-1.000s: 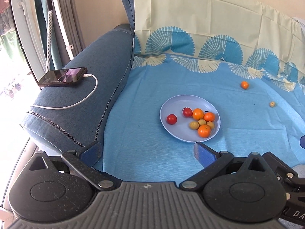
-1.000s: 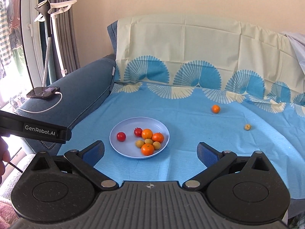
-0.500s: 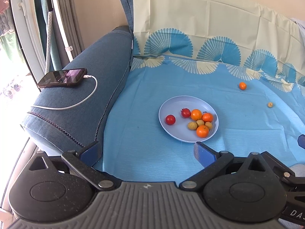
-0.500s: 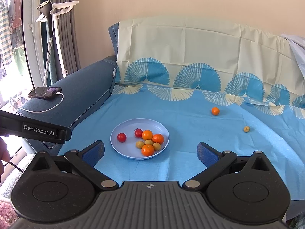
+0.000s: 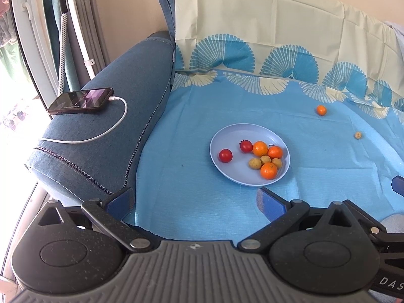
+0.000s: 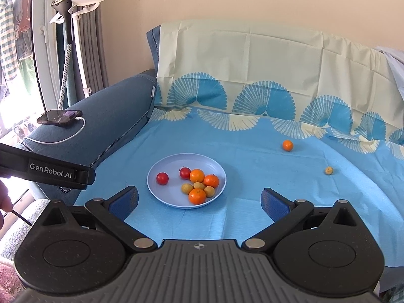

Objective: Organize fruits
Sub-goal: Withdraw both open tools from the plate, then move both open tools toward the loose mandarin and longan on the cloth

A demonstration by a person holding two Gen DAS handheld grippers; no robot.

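Currently eight fruits sit on the plate (image 6: 161,197), and two strays lie on the blue sheet (image 6: 252,222): an orange (image 6: 287,145) far right of the plate, near the sofa back, and a small yellow fruit (image 6: 328,170) further right and a bit nearer. Both are well apart from the plate and from each other.

Key relation: both strays lie ahead and to the right of both tools, so the right gripper (image 6: 199,203) is the nearer one and looks the likelier pick for the reach. Round fruit, no long axis to align to.

Right gripper: jaws spread wide, nothing between them, nothing touched; it hangs above the near edge of the sheet, with the plate framed between its fingers. Left gripper (image 5: 195,203): also spread wide and empty, facing the plate from the near left, beside the sofa arm (image 5: 106,136) with a charging phone (image 5: 80,101) on it.

Task looks mostly done; two pieces left.
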